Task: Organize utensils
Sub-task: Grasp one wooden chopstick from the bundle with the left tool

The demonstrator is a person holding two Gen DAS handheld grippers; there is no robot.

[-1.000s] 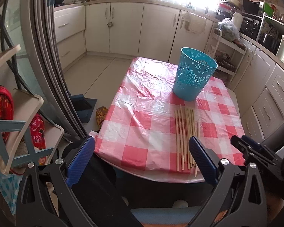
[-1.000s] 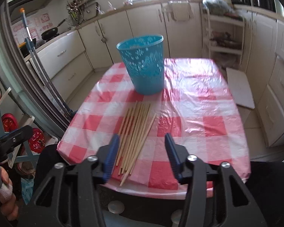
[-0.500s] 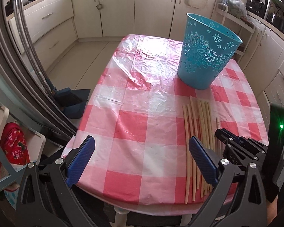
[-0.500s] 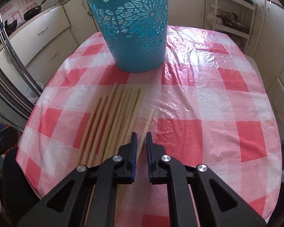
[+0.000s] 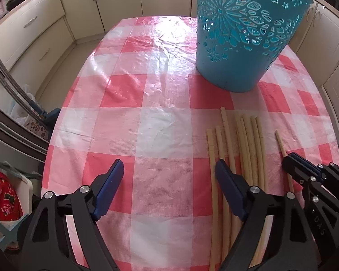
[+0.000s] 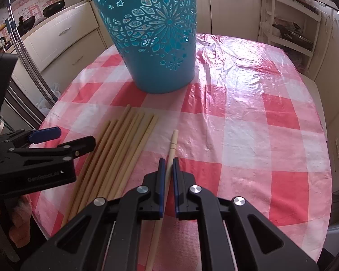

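Bright daylight from far side puts white glare on the plastic tablecloth [image 5: 169, 33] behind the basket [image 6: 156, 45], both views sharp w/ no motion blur, soft shadows, heavy fisheye bending at edges w/ dark vignetted corners, cabinets [image 5: 34, 29] curved.

- A table covered with a glossy, wrinkled plastic tablecloth [image 5: 165, 122] in red, pink and white checks
- A turquoise plastic basket [image 6: 156, 36] with cut-out flower patterns stands upright on the cloth toward the far side
- A bundle of wooden chopsticks [image 6: 122, 144] lies side by side in front of the basket
- One single chopstick [image 6: 173, 143] lies just right of the bundle, apart from it
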